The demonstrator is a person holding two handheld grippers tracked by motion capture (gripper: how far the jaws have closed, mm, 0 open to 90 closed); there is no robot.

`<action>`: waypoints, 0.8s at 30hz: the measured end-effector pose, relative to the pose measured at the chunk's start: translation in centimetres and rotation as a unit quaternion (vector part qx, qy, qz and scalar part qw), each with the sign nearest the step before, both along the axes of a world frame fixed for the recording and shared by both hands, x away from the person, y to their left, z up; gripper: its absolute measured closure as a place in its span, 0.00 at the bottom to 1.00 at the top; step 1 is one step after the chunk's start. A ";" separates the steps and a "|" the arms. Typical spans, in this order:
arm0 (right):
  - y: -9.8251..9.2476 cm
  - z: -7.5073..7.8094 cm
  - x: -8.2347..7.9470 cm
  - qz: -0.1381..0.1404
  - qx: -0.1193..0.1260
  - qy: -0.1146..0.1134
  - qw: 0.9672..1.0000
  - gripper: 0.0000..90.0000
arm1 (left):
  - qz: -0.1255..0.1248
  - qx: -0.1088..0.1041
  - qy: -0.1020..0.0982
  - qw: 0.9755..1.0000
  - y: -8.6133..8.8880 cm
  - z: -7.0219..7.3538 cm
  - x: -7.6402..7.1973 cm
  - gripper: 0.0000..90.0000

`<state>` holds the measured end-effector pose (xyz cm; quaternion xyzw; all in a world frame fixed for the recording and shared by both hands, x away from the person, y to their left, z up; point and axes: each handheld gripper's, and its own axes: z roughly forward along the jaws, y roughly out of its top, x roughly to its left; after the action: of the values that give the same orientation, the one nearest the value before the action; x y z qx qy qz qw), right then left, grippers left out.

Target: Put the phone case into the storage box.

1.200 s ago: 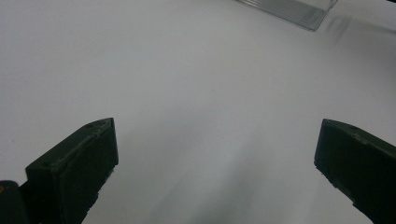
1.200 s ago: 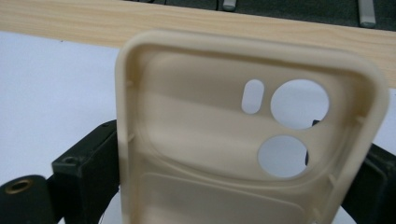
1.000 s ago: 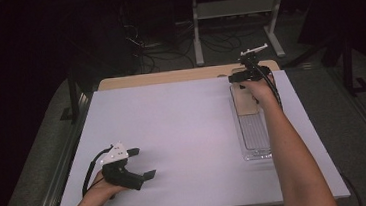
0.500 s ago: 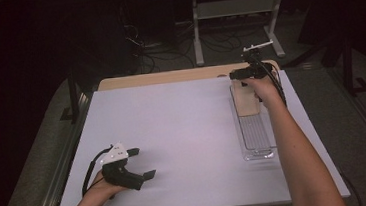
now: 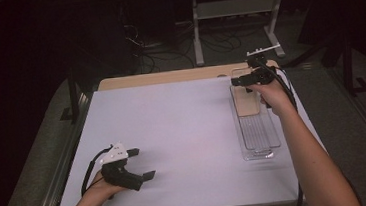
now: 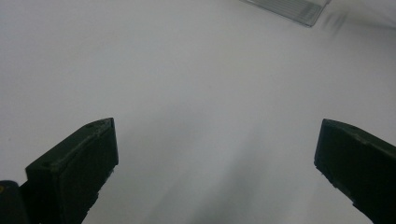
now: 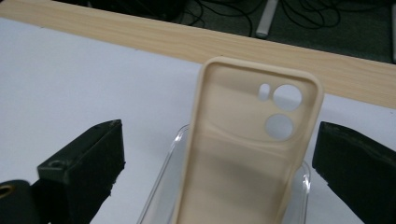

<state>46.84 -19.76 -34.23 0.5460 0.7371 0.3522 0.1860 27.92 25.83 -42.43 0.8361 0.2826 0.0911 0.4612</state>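
Now right gripper (image 7: pixel 219 140) wide open around beige phone case (image 7: pixel 247 154) in clear tray (image 5: pixel 257 131); left gripper (image 5: pixel 136 165) wide — empty

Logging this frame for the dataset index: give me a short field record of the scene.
surface: white table
item: beige phone case, camera cutouts at far end
container: clear tray, case lying in its far end
right gripper: open, jaws either side of the case, not touching it
left gripper: open, holding nothing, near front left of table

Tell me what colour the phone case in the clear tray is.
Beige, a pale tan; the phone case shows best in the right gripper view, inside facing up.
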 end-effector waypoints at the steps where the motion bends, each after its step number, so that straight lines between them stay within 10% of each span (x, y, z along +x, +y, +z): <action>1: 0.0 0.0 -0.3 0.005 0.003 -0.001 1.000 0.02 | -0.001 -0.001 -0.001 1.000 0.0 0.0 0.0 0.00; 24: 1.5 -0.5 -6.1 0.106 0.040 -0.023 0.993 0.02 | -0.025 0.003 -0.008 1.000 -0.1 1.6 0.7 0.00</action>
<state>40.76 -18.30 -34.76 0.4639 0.7712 0.4120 0.1425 28.63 25.76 -40.80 0.8433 0.2579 0.0873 0.4633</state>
